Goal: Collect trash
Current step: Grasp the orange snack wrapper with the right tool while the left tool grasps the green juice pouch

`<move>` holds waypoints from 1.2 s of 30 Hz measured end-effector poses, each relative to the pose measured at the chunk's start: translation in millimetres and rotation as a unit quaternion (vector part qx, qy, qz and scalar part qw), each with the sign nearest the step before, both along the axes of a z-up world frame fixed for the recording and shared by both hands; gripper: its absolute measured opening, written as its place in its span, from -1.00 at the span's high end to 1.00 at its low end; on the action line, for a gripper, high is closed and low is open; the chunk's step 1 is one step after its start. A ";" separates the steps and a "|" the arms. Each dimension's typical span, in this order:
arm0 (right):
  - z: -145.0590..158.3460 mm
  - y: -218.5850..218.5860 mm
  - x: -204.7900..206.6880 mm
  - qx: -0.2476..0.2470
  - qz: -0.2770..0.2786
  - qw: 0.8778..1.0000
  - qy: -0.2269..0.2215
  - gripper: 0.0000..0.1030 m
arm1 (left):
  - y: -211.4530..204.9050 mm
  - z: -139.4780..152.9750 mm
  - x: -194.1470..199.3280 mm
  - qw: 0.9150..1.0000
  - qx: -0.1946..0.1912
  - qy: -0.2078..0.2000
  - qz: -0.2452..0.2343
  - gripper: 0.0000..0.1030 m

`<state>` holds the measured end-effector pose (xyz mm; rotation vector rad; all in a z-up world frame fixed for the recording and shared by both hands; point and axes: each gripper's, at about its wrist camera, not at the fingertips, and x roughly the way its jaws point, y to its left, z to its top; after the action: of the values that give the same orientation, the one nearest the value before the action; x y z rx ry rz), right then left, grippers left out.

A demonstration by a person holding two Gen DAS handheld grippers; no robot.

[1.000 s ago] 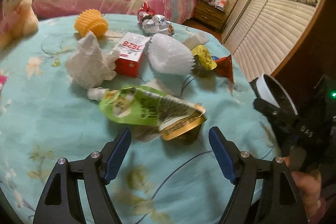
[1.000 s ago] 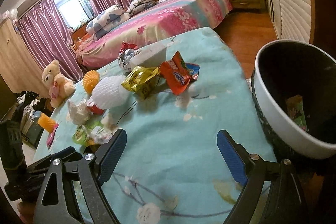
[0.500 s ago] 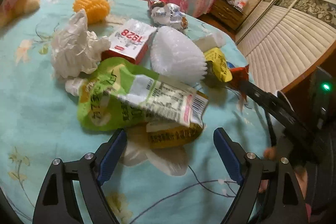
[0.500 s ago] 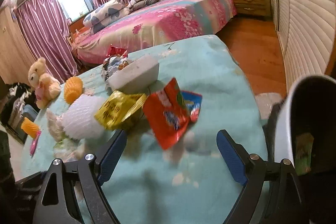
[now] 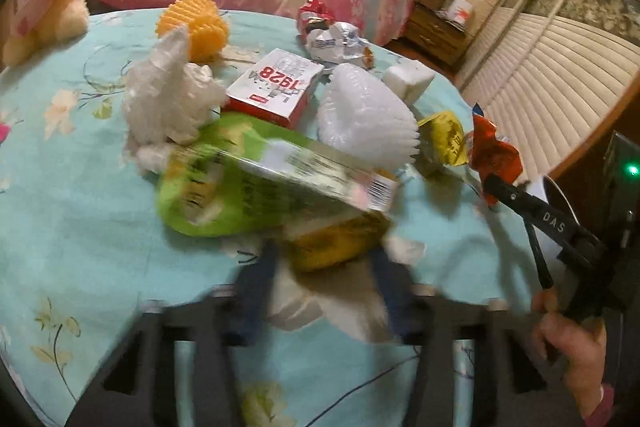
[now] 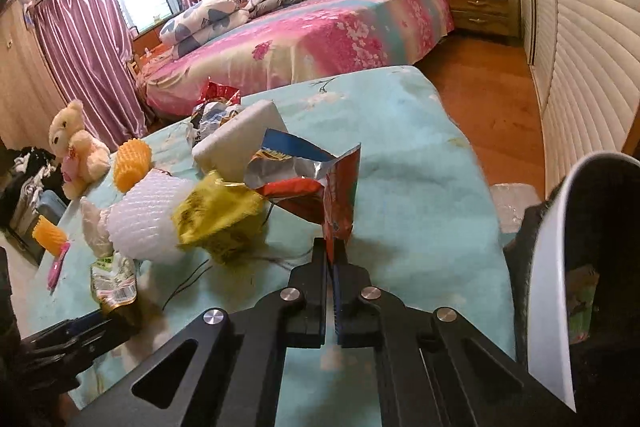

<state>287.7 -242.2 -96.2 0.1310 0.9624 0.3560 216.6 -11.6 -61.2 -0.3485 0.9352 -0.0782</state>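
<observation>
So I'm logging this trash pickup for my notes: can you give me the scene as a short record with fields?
surface: table with a teal flowered cloth
right gripper: shut on the red snack wrapper
left gripper: jaws have just been closing around the green pouch; blurred, grip unclear
bin: at the right table edge, some trash inside
still on the cloth: yellow wrapper, white foam net, red and white box

The right gripper (image 6: 331,259) has just closed on the red wrapper (image 6: 340,199), lifting its corner. The left gripper (image 5: 324,291) has been closing around the green pouch (image 5: 256,187).
</observation>
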 end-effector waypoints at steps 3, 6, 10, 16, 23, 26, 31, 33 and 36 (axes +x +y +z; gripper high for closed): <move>1.5 -3.7 -9.5 0.011 -0.001 1.000 0.004 0.97 | 7.3 -0.1 -11.2 1.000 0.010 -0.008 -0.013 0.44; 2.8 -3.9 -20.3 0.019 0.001 1.000 0.008 0.97 | 17.1 0.9 -26.7 1.000 0.014 -0.014 -0.021 0.46; 7.0 -5.9 -35.0 0.033 0.001 0.999 0.011 0.97 | 32.1 3.1 -45.3 0.999 0.015 -0.016 -0.038 0.47; 10.1 -4.2 -54.7 0.050 0.007 0.999 0.019 0.97 | 49.8 8.6 -57.4 0.999 0.005 0.006 -0.035 -0.16; 13.1 -0.3 -67.6 0.054 0.008 0.998 0.020 0.97 | 53.6 16.0 -41.0 0.999 -0.035 0.026 0.020 -0.52; 14.7 -1.3 -70.5 0.052 0.006 0.998 0.019 0.97 | 55.4 12.9 -29.3 0.996 -0.074 0.034 0.040 -0.54; 17.4 -5.5 -74.9 0.051 0.001 0.999 0.015 0.97 | 56.2 7.4 -12.0 0.994 -0.078 0.030 0.073 -0.54; 17.7 -8.1 -76.7 0.051 -0.001 0.999 0.015 0.97 | 50.6 6.0 -9.8 0.995 -0.061 0.023 0.072 -0.48; 19.1 -12.2 -79.9 0.052 -0.007 0.999 0.013 0.97 | 38.1 4.6 -11.9 0.998 -0.053 0.007 0.037 0.17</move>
<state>207.8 -254.4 -77.1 0.2373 0.9692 0.3932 204.7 26.6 -56.5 -0.4823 0.9335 -0.0584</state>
